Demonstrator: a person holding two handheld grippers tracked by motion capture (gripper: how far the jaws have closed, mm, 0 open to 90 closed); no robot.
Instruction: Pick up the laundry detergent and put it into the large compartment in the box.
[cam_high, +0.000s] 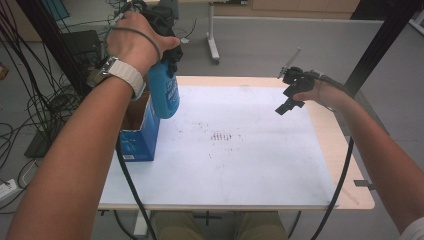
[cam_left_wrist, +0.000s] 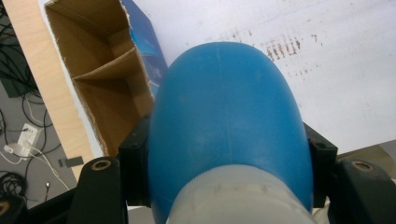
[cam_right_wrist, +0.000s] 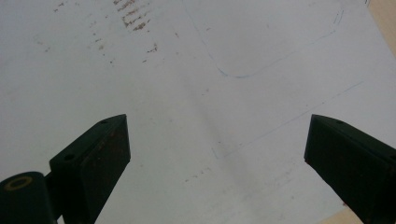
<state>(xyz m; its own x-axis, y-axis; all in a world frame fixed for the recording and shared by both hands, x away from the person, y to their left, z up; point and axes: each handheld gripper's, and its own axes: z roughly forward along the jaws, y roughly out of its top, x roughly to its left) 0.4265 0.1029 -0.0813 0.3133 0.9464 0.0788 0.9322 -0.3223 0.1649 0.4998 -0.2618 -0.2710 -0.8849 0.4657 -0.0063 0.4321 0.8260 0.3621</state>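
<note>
One blue bottle hangs above the tabletop, clamped between the jaws of the left tongs, which pinch it near its pale neck end; its rounded base points down beside the open cardboard box at the tabletop's left edge. White print on the bottle's label and on the box's blue side is too small to read. Well apart, the right tongs hover with jaws spread wide, holding nothing, over the white sheet.

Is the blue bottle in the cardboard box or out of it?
Out: the left gripper holds the blue bottle above the open cardboard box.
</note>
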